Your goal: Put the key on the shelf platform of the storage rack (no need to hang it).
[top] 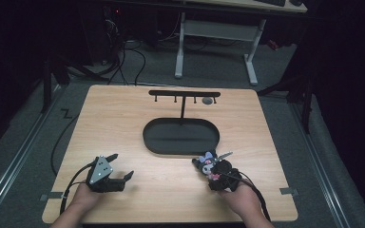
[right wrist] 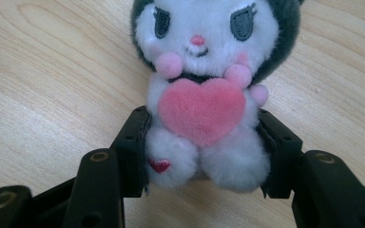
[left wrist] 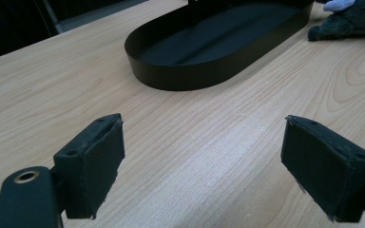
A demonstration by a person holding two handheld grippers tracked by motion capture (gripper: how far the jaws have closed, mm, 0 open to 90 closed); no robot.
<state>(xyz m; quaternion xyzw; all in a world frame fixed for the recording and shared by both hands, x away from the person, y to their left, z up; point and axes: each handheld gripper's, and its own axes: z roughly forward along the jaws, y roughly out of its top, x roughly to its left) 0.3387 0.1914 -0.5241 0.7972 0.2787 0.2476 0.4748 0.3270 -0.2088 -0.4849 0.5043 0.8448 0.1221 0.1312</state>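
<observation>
Black pads of the right gripper [right wrist: 202,156] press into both sides of a plush [right wrist: 204,95], clamped on its lower body just under the pink heart [right wrist: 202,114] it hugs. It faces this gripper's camera, white face up, dark hood around it, and sits on the wooden table [top: 138,123]. In the high view the right gripper [top: 217,172] lies at about 5 o'clock on the table with the plush [top: 209,165] at its tip, a purple bow on its head.

At about 7 o'clock the left gripper [top: 123,167] rests low over the wood, its jaws wide apart with nothing between them. Its own view shows the two pads [left wrist: 95,161] standing well apart over bare grain.

An oval black tray [top: 180,137] sits at the table's centre, just at 11 o'clock of the plush. From its far side rises a thin black rack [top: 184,93] with a crossbar and small hooks.
</observation>
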